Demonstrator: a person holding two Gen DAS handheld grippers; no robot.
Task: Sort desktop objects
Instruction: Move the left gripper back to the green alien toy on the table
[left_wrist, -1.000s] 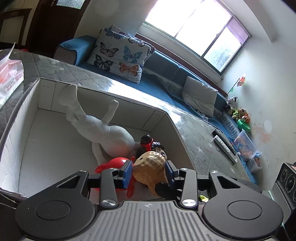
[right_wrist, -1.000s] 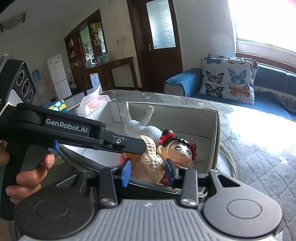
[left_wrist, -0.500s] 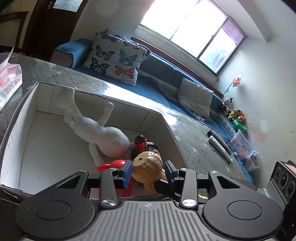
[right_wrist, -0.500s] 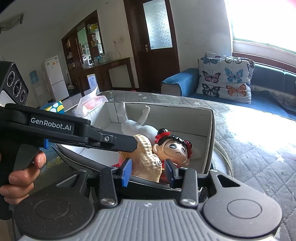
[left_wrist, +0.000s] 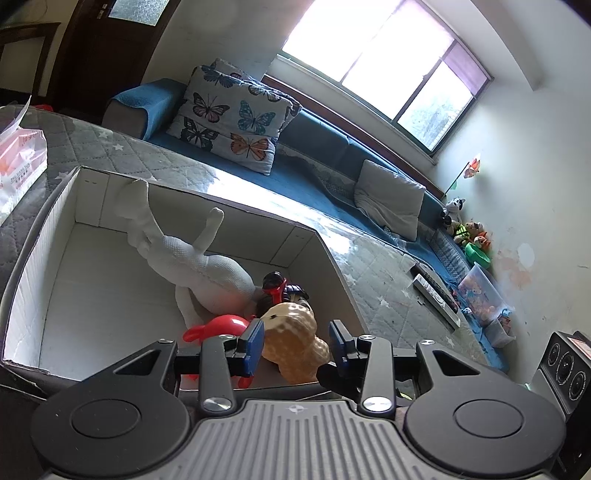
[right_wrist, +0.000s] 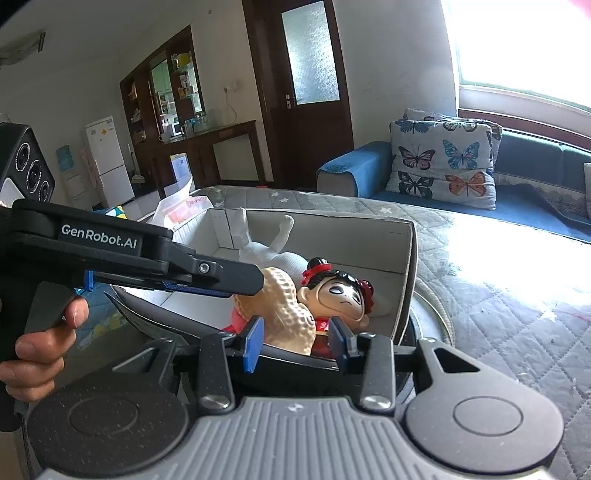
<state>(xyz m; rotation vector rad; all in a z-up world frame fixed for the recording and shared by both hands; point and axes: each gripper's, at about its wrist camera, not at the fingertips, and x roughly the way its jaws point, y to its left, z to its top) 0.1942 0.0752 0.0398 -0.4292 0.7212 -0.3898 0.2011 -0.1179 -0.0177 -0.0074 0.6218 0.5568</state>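
Counter (left_wrist: 369, 266): covered by a grey quilted cloth with white stars; it carries the box, a tissue pack and 2 remotes.
Sofa (left_wrist: 325, 155): blue, behind the counter, with butterfly-print cushions (left_wrist: 232, 118) and a plain grey pillow.
Box (left_wrist: 48, 280): white cardboard, open-topped, rectangular with straight walls; its near wall stands between both grippers and the toys inside.
Tissue pack (left_wrist: 18, 166): soft plastic wrap, on the counter just beside the box's far-left wall.
White toy (left_wrist: 207, 266): textured fabric animal lying in the box, 2 legs sticking up against the far wall.
Peanut toy (left_wrist: 291, 339): tan, dimpled shell shape, inside the box at its near-right corner, touching the doll.
Doll (right_wrist: 340, 295): glossy plastic figure with black hair and red bows, lying face-up in the box just beside the peanut toy.
Red toy (left_wrist: 218, 326): smooth red plastic, partly hidden under the peanut toy.
Left gripper (left_wrist: 295, 339): blue-padded fingers spread apart, either side of the peanut toy, gripping nothing.
Right gripper (right_wrist: 295, 339): fingers released, at the box's near wall, holding nothing.
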